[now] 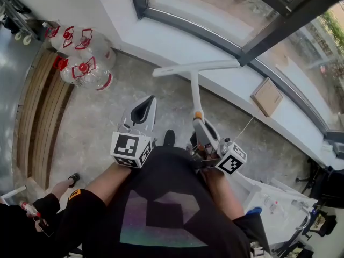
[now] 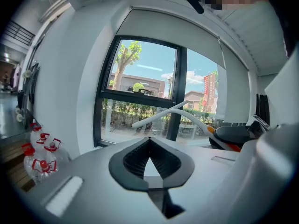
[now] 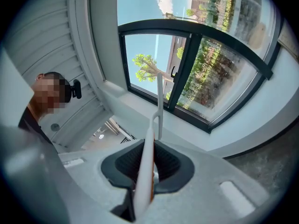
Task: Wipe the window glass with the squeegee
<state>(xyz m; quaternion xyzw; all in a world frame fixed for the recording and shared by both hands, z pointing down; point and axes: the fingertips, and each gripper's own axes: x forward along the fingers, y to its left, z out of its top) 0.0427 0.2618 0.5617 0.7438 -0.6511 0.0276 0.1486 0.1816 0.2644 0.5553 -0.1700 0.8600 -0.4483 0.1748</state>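
The squeegee [image 1: 196,85] is white, with a long T-shaped blade [image 1: 196,67] and an orange band on its handle. My right gripper [image 1: 203,136] is shut on the handle and holds the blade out toward the window sill, short of the window glass [image 1: 215,4]. In the right gripper view the handle [image 3: 145,167] runs up between the dark pads and the blade [image 3: 160,94] points at the glass [image 3: 154,55]. My left gripper [image 1: 144,109] hangs beside it, shut with nothing in it [image 2: 149,141]. From the left gripper view the squeegee [image 2: 173,112] crosses in front of the window [image 2: 145,78].
Several large water bottles [image 1: 80,58] with red caps stand on the floor at the left wall. A small cardboard box [image 1: 267,95] lies on the white sill. A white rack [image 1: 279,203] stands at the lower right. Another person [image 1: 32,214] is at the lower left.
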